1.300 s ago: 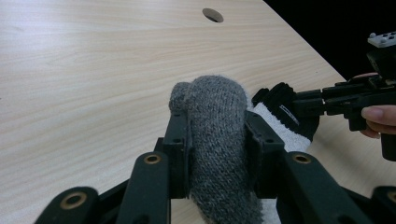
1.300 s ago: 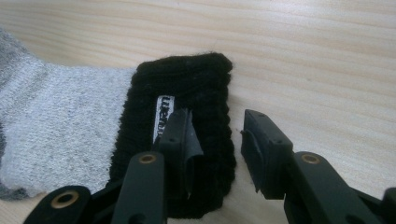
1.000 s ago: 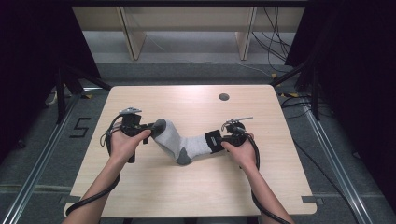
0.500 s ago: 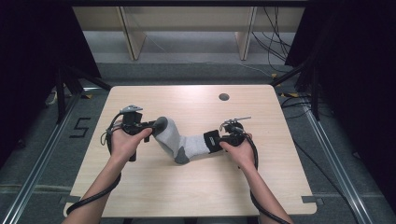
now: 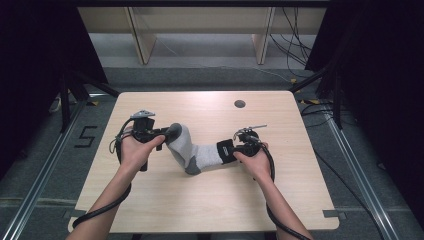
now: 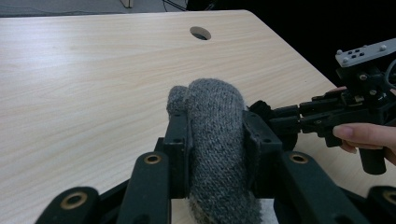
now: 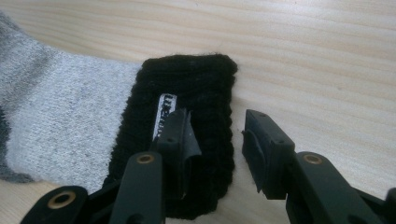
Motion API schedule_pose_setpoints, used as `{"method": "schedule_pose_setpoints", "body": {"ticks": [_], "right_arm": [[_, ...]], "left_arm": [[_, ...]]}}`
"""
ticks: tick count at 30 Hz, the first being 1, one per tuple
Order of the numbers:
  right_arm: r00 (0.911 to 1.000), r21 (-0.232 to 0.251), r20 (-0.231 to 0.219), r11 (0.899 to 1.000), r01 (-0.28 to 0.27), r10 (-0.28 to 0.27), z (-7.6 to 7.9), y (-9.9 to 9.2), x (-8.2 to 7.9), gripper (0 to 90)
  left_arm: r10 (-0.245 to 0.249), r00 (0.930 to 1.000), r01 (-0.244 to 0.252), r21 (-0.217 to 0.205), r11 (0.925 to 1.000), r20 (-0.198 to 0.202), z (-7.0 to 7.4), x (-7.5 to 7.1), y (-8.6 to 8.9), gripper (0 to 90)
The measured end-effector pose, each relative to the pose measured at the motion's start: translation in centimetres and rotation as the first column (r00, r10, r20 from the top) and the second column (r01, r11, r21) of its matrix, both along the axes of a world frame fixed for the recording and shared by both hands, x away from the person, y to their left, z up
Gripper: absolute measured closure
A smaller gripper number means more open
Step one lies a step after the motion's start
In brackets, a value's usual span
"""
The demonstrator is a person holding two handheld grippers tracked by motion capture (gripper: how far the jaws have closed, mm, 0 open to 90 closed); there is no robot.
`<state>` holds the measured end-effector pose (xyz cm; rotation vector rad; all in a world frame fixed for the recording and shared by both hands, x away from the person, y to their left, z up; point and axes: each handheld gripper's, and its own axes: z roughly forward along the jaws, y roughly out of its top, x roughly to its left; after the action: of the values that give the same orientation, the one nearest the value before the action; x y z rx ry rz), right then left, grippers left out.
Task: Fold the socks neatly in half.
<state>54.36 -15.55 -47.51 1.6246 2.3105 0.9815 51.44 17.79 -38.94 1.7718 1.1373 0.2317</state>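
A sock (image 5: 200,152) lies bent on the wooden table (image 5: 210,200), with a dark grey toe, a light grey body and a black cuff. My left gripper (image 5: 172,134) is shut on the toe (image 6: 215,93), which bulges up between its pads and is lifted slightly. My right gripper (image 5: 227,150) is at the black cuff (image 7: 196,84). Its jaws stand apart: one pad rests over the cuff by the white label, the other is beside the cuff's edge over bare wood. In the left gripper view, the right gripper (image 6: 268,112) shows at the right.
A round cable hole (image 5: 239,104) sits in the table near its far edge. Bare wood surrounds the sock on all sides. Cables trail from both grippers towards the near edge. Metal floor rails run beside the table.
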Motion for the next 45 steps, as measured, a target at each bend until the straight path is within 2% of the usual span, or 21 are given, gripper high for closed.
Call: {"method": "schedule_pose_setpoints", "body": {"ticks": [5, 7, 10, 12, 19, 20, 38, 41, 44, 45], "right_arm": [[0.9999, -0.009, -0.004, 1.000, -0.015, 0.015, 0.0, 0.2, 0.0, 61.3], [0.9999, -0.010, 0.008, 1.000, -0.009, 0.009, 0.0, 0.3, 0.1, 61.3], [1.0000, -0.003, 0.001, 1.000, 0.003, -0.003, 0.0, 0.5, 0.0, 61.3], [0.9999, -0.014, 0.001, 1.000, -0.012, 0.012, 0.0, 0.5, 0.0, 61.2], [0.9999, -0.007, 0.007, 1.000, -0.012, 0.012, 0.0, 0.6, 0.1, 60.8], [1.0000, 0.000, -0.005, 1.000, -0.007, 0.007, 0.1, 0.6, 0.1, 60.6], [0.9999, 0.009, -0.013, 1.000, -0.005, 0.005, 0.0, 0.9, 0.1, 60.7], [0.9998, 0.005, -0.009, 1.000, -0.017, 0.017, 0.0, 0.9, 0.1, 60.7], [1.0000, -0.005, -0.008, 1.000, -0.005, 0.005, 0.1, 1.1, 0.0, 60.7], [0.9999, -0.010, 0.003, 1.000, -0.011, 0.011, 0.0, 1.1, 0.0, 60.7]], "left_arm": [[-0.004, 1.0000, 0.004, 0.004, 1.0000, 0.003, 0.3, 0.1, -0.3, 66.3], [-0.005, 1.0000, 0.005, 0.007, 1.0000, 0.006, 0.4, 0.1, -0.3, 66.3], [-0.004, 1.0000, 0.004, 0.006, 1.0000, 0.008, 0.5, 0.1, -0.4, 66.3], [-0.001, 1.0000, 0.001, 0.003, 1.0000, 0.007, 0.6, 0.1, -0.5, 66.3], [-0.005, 0.9999, 0.005, 0.006, 1.0000, 0.011, 0.7, 0.2, -0.6, 66.3], [-0.003, 0.9999, 0.003, 0.005, 1.0000, 0.010, 0.7, 0.2, -0.6, 66.4], [0.000, 0.9999, 0.000, 0.007, 1.0000, 0.015, 1.0, 0.4, -1.1, 66.4], [0.007, 0.9999, -0.007, 0.011, 0.9999, 0.016, 1.1, 0.5, -1.1, 66.5], [0.019, 0.9996, -0.019, 0.017, 0.9997, 0.019, 1.1, 0.6, -1.2, 66.5], [0.016, 0.9996, -0.016, 0.037, 0.9992, 0.022, 1.1, 0.6, -1.1, 66.5]]}}
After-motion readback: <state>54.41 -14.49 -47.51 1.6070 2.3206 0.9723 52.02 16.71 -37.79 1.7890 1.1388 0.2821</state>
